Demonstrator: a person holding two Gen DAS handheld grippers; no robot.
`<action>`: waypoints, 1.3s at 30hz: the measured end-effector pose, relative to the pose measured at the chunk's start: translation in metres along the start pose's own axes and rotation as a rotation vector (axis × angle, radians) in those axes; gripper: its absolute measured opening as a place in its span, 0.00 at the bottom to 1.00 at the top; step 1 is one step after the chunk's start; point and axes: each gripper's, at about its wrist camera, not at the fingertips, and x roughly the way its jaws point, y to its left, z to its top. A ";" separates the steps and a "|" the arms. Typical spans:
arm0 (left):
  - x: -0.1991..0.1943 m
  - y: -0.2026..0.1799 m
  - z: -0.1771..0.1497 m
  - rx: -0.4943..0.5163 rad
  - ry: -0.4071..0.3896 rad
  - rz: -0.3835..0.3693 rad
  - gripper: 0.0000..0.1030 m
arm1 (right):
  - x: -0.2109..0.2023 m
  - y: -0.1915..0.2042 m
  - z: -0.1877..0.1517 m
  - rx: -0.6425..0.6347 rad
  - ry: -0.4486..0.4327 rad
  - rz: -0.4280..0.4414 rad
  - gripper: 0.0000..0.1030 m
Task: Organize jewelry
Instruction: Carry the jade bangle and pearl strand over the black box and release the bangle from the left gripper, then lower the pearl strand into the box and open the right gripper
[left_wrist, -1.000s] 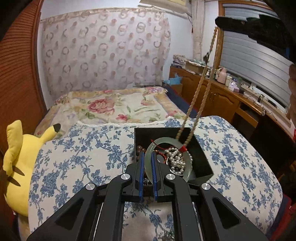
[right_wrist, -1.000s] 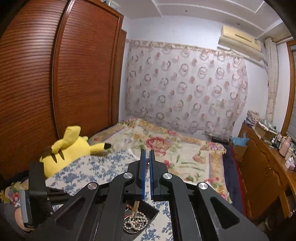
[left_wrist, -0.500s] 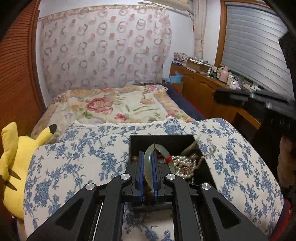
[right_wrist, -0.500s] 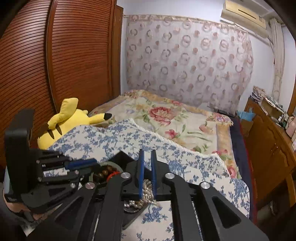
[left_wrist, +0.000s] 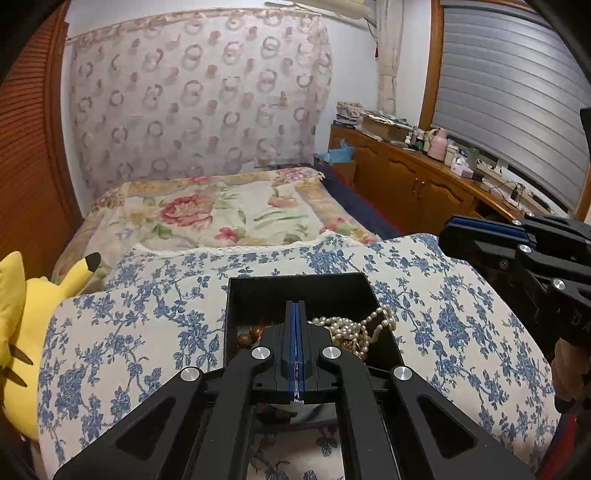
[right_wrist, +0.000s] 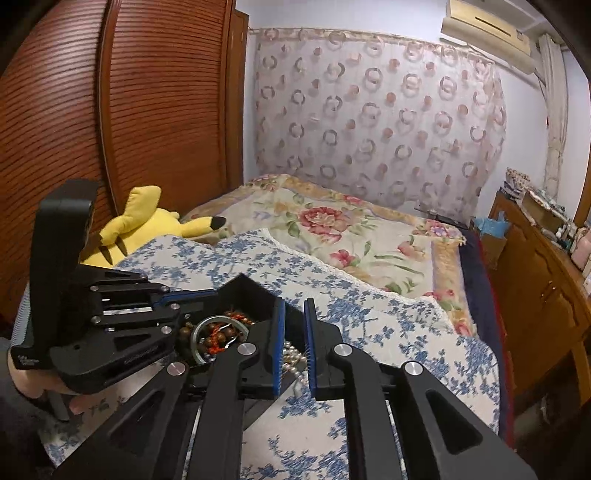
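A black open box (left_wrist: 295, 286) sits on the blue floral cushion (left_wrist: 147, 325). It holds a white pearl necklace (left_wrist: 354, 328), brown wooden beads (left_wrist: 245, 336) and a pale green bangle (right_wrist: 201, 334). My left gripper (left_wrist: 296, 304) is shut and empty, its tips over the box. In the right wrist view it (right_wrist: 192, 295) reaches over the box's left side above the bangle. My right gripper (right_wrist: 294, 306) is open and empty at the box's near right edge, with pearls (right_wrist: 293, 356) showing between its fingers. It also shows in the left wrist view (left_wrist: 480, 232), to the right of the box.
A yellow plush toy (left_wrist: 18, 332) lies left of the cushion. A floral bedspread (left_wrist: 221, 210) stretches behind. A wooden cabinet (left_wrist: 424, 184) with clutter runs along the right wall. A wooden wardrobe (right_wrist: 110, 129) stands on the left.
The left gripper let go of the green bangle, which now lies in the box, and shut. The right gripper dropped the long bead strand into the box, came down and opened.
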 end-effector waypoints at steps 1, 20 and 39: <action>-0.002 0.001 -0.001 0.001 0.000 0.000 0.00 | -0.002 0.001 -0.002 0.005 -0.004 0.007 0.11; -0.075 0.012 -0.093 0.035 0.040 -0.005 0.20 | -0.035 0.032 -0.064 0.059 -0.005 0.117 0.12; -0.076 -0.011 -0.152 0.051 0.174 -0.069 0.41 | -0.016 0.061 -0.114 0.066 0.117 0.160 0.26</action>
